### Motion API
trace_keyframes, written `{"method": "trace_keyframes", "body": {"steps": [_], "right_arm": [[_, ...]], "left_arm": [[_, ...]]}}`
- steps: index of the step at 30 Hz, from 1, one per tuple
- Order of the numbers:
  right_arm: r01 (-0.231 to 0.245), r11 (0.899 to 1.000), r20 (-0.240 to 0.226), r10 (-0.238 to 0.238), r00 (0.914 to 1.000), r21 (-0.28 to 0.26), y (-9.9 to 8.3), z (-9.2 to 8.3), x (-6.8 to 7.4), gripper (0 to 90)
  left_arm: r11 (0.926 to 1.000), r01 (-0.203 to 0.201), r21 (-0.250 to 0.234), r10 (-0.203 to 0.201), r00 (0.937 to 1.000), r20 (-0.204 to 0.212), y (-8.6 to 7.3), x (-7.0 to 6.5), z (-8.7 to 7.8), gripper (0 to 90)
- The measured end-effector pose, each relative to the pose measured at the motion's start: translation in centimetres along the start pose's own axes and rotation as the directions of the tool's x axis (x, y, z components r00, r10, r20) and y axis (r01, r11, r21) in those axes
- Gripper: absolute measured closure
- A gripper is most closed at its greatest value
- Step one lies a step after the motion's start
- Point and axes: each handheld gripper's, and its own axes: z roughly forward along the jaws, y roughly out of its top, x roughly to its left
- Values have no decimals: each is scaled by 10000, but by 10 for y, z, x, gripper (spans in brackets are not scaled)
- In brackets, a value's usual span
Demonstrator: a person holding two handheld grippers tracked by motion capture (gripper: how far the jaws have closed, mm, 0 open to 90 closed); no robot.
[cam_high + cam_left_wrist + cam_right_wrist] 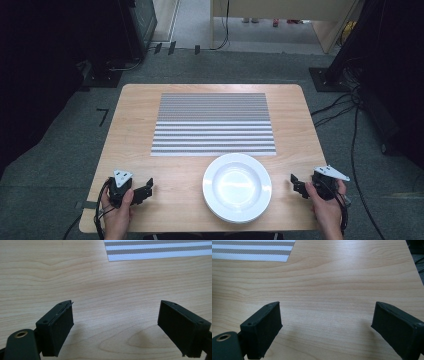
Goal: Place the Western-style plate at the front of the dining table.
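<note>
Both grippers, left [143, 190] and right [298, 184], rest jaws spread beside the plate [237, 187]—probably stiff, slick, breakable; grip its rim.

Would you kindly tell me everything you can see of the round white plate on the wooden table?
The round white plate looks like glossy ceramic, with a broad flat rim around a shallow sunken centre that reflects light. It is empty and lies flat, right way up, on the light wooden table near the person's edge, just in front of the grey-and-white striped placemat. Neither gripper touches it.
</note>
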Motion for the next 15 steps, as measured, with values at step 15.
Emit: {"method": "trace_keyframes", "body": {"steps": [15], "right_arm": [[116,9994,-489,-132,9987,-328,1,-4,8,81]], "left_arm": [[9998,-215,39,214,9996,207,0,-9,1,133]]}}
